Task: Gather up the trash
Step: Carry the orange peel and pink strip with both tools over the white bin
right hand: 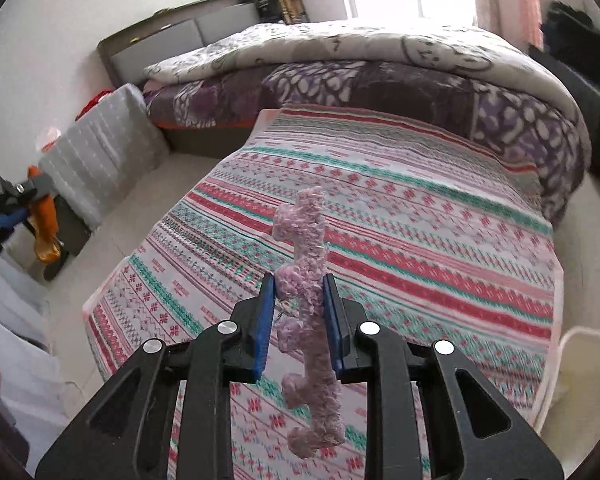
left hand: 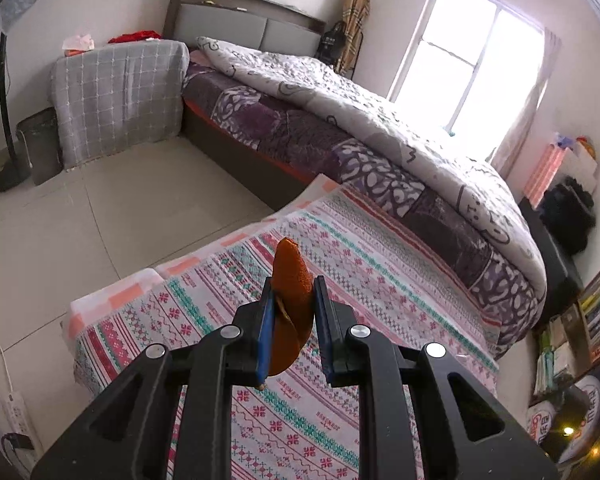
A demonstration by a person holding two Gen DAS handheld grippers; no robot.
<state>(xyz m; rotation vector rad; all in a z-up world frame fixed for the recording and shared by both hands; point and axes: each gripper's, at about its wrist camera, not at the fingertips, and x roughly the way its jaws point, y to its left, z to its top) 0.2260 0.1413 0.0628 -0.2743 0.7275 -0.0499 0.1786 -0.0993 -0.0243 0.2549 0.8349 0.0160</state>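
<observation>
Left wrist view. The left gripper point(left hand: 293, 300) has its jaws drawn narrow on an orange peel point(left hand: 290, 300), which stands up between the blue pads and curls down below them. It is carried clear above the striped cloth point(left hand: 380, 264) that covers the worktop; judged, it is held aloft as collected trash awaiting a bin. Beyond the striped cloth's far corner, across the tiled floor, a dark bin point(left hand: 40, 144) stands against a grey checked cover point(left hand: 116, 96); this is the likely destination. The bed point(left hand: 340, 128) runs along the cloth's far edge.

Right wrist view. The right gripper point(right hand: 299, 300) has its jaws closed narrow on a pink fluffy strip point(right hand: 304, 280), gripped about mid-length, one end rising above the pads and the other hanging below. It too is clear of the striped cloth, so it is judged lifted, not resting.

Differences. Only this view shows the left gripper from outside, off the cloth's left edge, with the peel dangling from it, and a pale container point(right hand: 580, 364) at the cloth's right edge. Only the left view shows the dark bin plainly. The pink strip is absent from the left view.
</observation>
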